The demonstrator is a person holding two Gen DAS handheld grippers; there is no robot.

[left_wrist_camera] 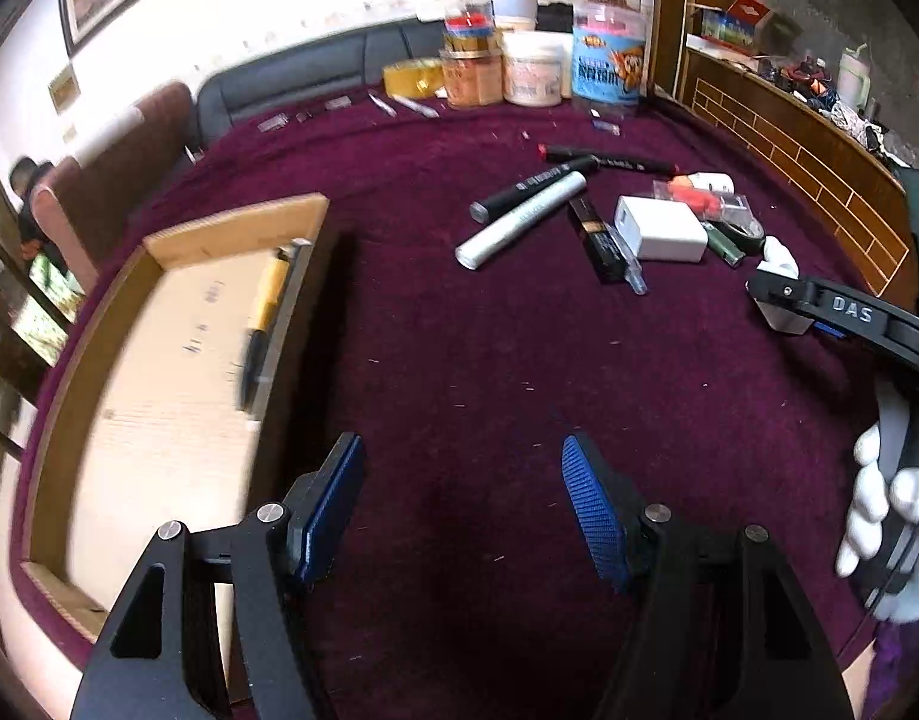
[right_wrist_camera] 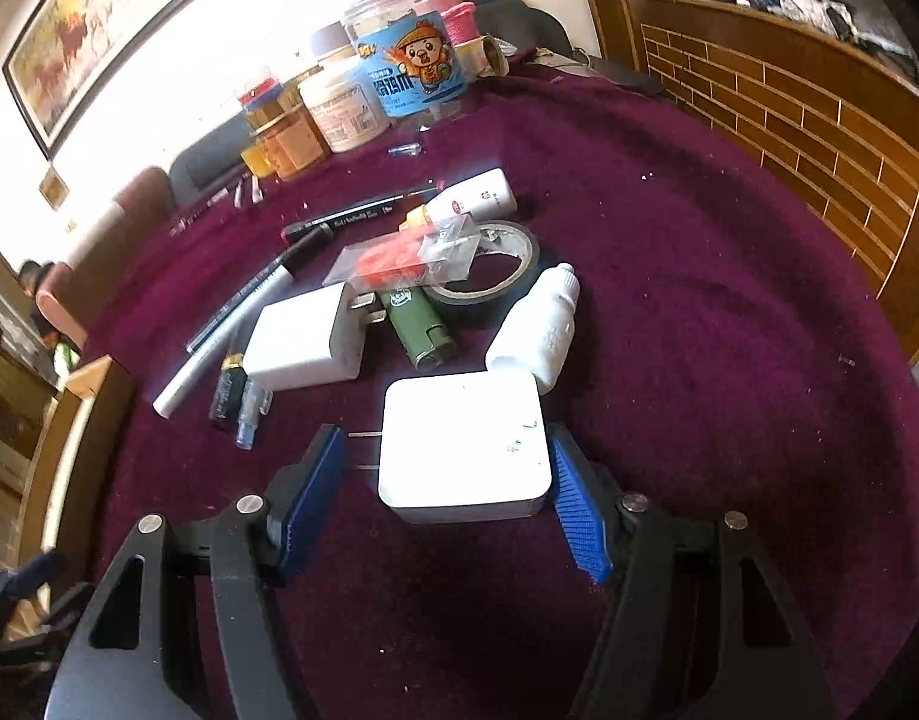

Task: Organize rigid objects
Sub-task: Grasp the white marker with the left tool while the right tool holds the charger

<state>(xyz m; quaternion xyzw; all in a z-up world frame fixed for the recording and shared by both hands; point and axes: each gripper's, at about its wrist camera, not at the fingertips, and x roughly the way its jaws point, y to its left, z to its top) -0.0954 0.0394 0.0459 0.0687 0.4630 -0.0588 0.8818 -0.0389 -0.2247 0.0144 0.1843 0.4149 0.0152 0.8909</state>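
My right gripper is shut on a white plug adapter: one blue pad presses its right side and the other meets its prongs. In the left wrist view, a white-gloved hand holds that gripper at the right edge. Behind the adapter lies a pile: a second white adapter, a green lighter, a black tape roll, a white bottle, a silver tube and black markers. My left gripper is open and empty over the maroon cloth, beside a cardboard box holding a yellow-black pen.
Several jars and tubs stand along the table's far edge. A wooden brick-patterned partition borders the right side. A person sits beyond the far left of the table.
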